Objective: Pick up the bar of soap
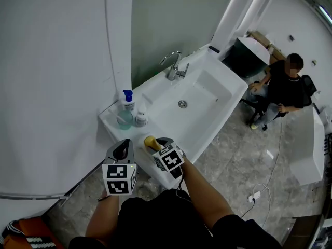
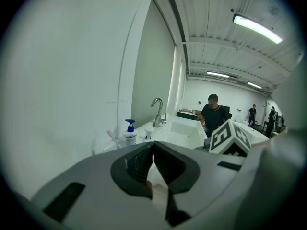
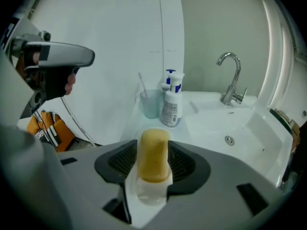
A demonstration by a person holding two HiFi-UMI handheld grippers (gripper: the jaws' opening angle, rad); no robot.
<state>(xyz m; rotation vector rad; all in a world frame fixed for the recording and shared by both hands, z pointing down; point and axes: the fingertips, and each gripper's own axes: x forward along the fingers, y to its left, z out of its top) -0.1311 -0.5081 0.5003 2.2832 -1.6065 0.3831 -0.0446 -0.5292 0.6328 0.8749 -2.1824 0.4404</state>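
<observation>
The left gripper [image 2: 152,145] hung clear of the basin at the near left, its jaws brought together at the tips with nothing between them, so it had no part in the lift.

Just to its right, the bar of soap [image 3: 153,159] sat at the near corner of the sink [image 1: 155,100], on the white rim, well apart from the cup and bottles further back along the ledge. It was a yellow, rounded bar lying lengthwise along the line of the jaws.

The right gripper [image 3: 153,143] stood over it with its jaws spread wide, one ribbed pad on each long side of the bar. From this angle the pads seemed to flank the soap closely rather than press on it, so it was not yet held.

The bar looked light and firm, but probably slick, all the more so if wet, and its curved flanks would tend to squirt out of a hard pinch. The best hold was likely across the two long sides near the middle, set deep in the ribbed pads, closed gently and lifted straight up.
</observation>
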